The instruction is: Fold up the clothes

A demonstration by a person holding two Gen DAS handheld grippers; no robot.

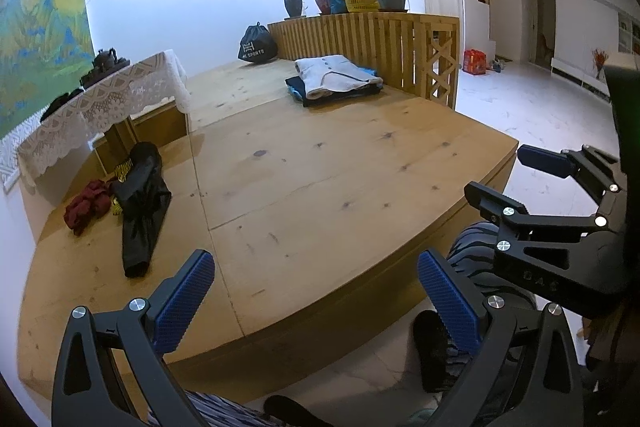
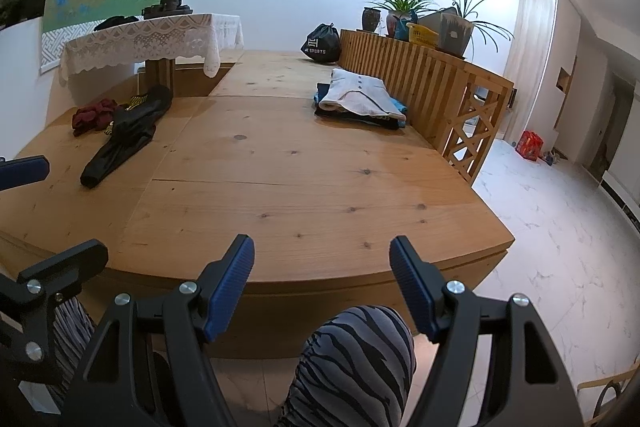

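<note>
Both tongs, left gripper (image 1: 316, 303) and right gripper (image 2: 322, 287), agape and empty before pale wooden platform (image 2: 280, 187); crumpled black garment (image 2: 120, 139) untouched, folded grey-white top (image 2: 360, 99) stacked.

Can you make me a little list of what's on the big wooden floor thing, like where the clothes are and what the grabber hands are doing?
surface: raised wooden platform
folded pile: folded stack with a pale garment on top, beside the slatted wooden rail
unfolded clothes: black garment lying crumpled, dark red garment touching it, both at the left
other things: black drawstring bag at the back, lace-covered table at the left
left gripper: jaws open, holding nothing
right gripper: jaws open, holding nothing
folding: two garments not yet folded
</note>
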